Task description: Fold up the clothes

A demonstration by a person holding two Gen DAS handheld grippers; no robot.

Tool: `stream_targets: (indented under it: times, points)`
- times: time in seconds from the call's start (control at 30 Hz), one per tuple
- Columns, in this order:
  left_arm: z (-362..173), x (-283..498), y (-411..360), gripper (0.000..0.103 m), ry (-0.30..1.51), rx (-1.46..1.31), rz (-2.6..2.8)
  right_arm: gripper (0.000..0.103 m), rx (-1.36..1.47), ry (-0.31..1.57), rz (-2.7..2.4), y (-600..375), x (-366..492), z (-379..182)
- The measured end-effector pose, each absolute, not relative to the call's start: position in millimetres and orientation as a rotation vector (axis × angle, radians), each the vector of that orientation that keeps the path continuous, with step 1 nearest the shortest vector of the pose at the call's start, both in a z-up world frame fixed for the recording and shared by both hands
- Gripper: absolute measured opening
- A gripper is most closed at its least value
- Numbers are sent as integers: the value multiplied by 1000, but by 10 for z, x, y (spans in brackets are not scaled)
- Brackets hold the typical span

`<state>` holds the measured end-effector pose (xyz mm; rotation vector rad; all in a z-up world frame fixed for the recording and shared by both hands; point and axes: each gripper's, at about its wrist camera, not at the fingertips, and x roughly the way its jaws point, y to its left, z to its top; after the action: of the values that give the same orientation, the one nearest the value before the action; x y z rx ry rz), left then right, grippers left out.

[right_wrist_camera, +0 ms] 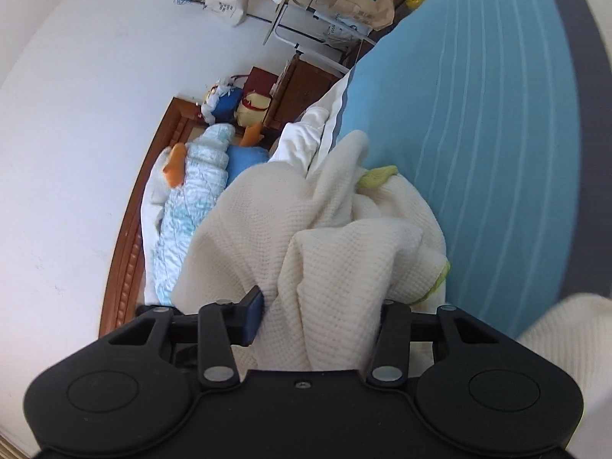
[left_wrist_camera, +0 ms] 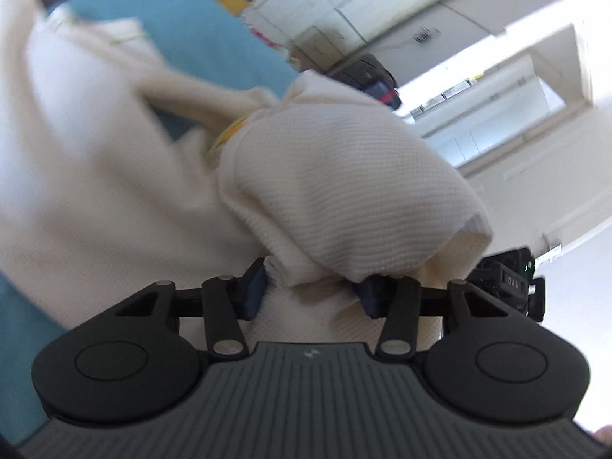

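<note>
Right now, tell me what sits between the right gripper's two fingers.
Bunched cream knit garment fills the gap of the right gripper, seen in the right wrist view; blue bedsheet lies beyond.

garment (right_wrist_camera: pixel 329 252): cream, waffle-knit weave, pale lime-green trim at the edges
bed cover (right_wrist_camera: pixel 497 134): sky blue with thin, pale lengthwise stripes
bed border (right_wrist_camera: pixel 585 114): grey band
quilt (right_wrist_camera: pixel 191 199): white with light blue patches, stitched diamond pattern
soft toy (right_wrist_camera: pixel 176 164): orange parts against white
headboard (right_wrist_camera: pixel 126 267): reddish-brown wood, carved beading
wall (right_wrist_camera: pixel 76 114): plain white
paper bag (right_wrist_camera: pixel 363 0): brown
left gripper (left_wrist_camera: pixel 313 290): black body, dark blue pads
right gripper (right_wrist_camera: pixel 321 313): black body, dark blue pad
</note>
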<state>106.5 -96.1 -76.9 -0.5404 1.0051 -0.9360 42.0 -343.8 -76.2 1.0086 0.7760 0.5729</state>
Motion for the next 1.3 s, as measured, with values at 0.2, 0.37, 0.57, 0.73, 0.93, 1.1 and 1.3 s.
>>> stream_targets:
  times: [0.2,0.37,0.57,0.73,0.93,1.1,1.3]
  points:
    - [-68,712,-1267,36,886,-533,-1045,51,1050,703,658,-3705,-31,-300]
    - [604,419,-1640,36,839,-383,-1089,51,994,686,751,-3788,-410,54]
    - [1109,301,-2369,45,784,-183,-1203,50,937,607,625,-4019,-770,225]
    - [1127,408,-2944,49,684,-53,-1014,54,763,504,118,-4549,-929,369]
    - [658,629,-2934,54,759,-194,-870,56,754,612,-328,-5186,-1042,102]
    - [25,580,-3048,60,920,-93,-851,56,769,613,-253,-5254,-1111,170]
    - [-470,480,-3089,60,1054,-164,-861,56,743,697,-283,-5426,-1178,51]
